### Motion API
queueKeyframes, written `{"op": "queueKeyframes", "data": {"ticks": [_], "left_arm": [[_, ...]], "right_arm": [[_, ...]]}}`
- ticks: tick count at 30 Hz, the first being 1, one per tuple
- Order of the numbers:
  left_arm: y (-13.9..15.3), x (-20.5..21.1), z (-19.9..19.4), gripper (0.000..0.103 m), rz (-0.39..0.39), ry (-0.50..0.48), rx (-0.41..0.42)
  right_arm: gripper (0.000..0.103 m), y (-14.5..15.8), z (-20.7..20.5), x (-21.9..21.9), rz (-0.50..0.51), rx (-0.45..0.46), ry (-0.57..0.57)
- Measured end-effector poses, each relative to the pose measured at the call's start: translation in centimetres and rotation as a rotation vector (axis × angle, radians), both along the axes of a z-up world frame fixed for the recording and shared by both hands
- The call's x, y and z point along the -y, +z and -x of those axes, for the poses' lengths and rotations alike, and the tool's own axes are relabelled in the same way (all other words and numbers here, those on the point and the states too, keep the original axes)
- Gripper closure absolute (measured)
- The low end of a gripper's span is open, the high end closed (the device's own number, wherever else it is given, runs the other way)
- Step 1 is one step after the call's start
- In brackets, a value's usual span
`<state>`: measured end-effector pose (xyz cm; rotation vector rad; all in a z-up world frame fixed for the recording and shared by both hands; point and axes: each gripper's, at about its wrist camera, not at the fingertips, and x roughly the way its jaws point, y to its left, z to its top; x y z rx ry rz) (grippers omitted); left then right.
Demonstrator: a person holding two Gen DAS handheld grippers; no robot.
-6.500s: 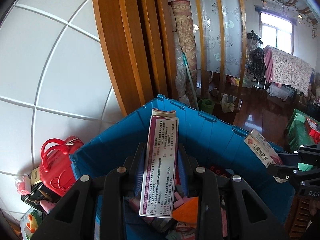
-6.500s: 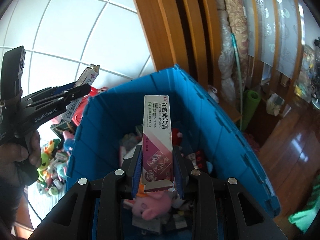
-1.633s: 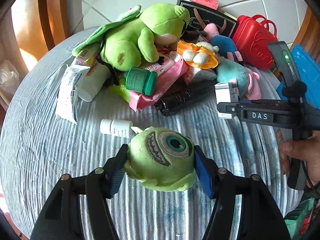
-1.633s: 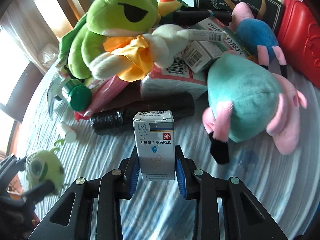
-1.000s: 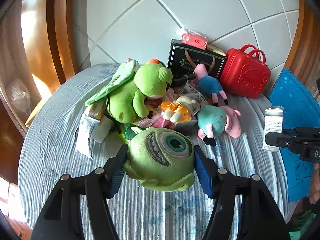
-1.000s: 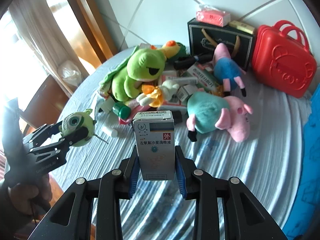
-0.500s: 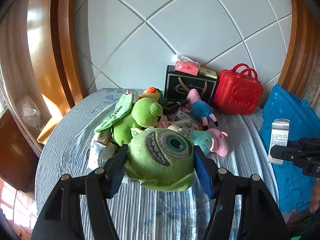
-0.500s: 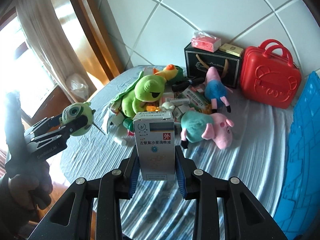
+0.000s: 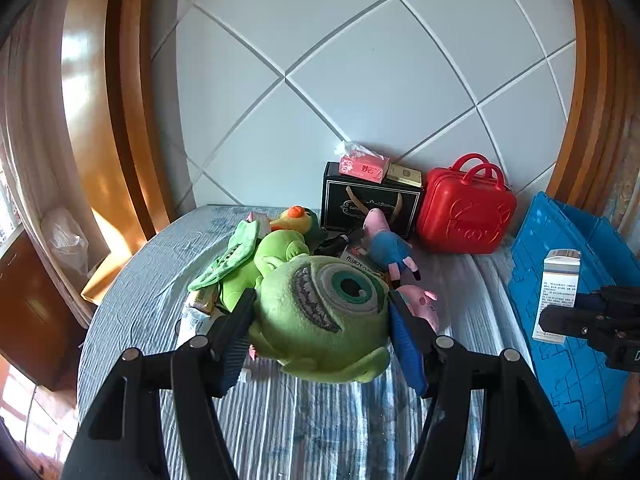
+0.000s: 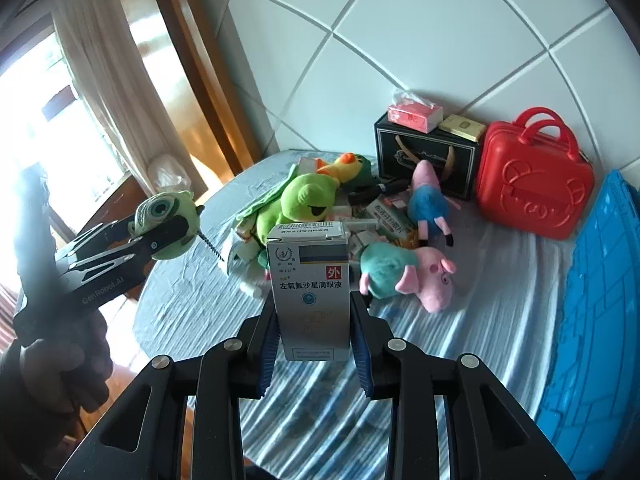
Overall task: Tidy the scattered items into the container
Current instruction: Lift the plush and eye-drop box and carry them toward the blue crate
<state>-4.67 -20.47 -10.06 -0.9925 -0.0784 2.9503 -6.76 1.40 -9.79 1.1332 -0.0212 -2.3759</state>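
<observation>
My left gripper (image 9: 320,332) is shut on a green one-eyed monster plush (image 9: 324,308) and holds it high above the table; it also shows in the right wrist view (image 10: 166,226). My right gripper (image 10: 314,340) is shut on a grey eye-drop box (image 10: 310,286), seen in the left wrist view (image 9: 556,292) in front of the blue container (image 9: 568,304). The container's wall (image 10: 600,300) stands at the right edge of the table. A pile of items lies on the striped cloth: a green frog plush (image 10: 300,204), a teal-and-pink pig plush (image 10: 408,272) and a blue-bodied pig plush (image 10: 430,200).
A red toy suitcase (image 10: 532,184) and a black gift bag (image 10: 426,160) with a pink tissue pack (image 10: 414,114) on it stand against the white tiled wall. Medicine boxes (image 10: 390,216) lie in the pile. The round table's edge (image 10: 168,312) drops off at the left.
Both grippers have risen and pulled back from the pile with the monster plush and the eye-drop box held. The pile looks smaller and the blue container has come into view at the right.
</observation>
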Motion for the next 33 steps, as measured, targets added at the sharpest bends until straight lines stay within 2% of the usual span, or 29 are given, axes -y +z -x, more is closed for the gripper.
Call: {"op": "queueKeyframes", "data": {"ticks": [17, 33], "left_arm": [[2.3, -4.1, -1.3, 0.041, 0.01, 0.031, -0.022], [4.9, -13.6, -0.7, 0.041, 0.035, -0.028, -0.049]], "right_arm": [[0.071, 4.0, -1.5, -6.4, 0.055, -0.06, -0.018], [0.071, 6.6, -3.2, -15.8, 0.105, -0.103, -0.073]]}}
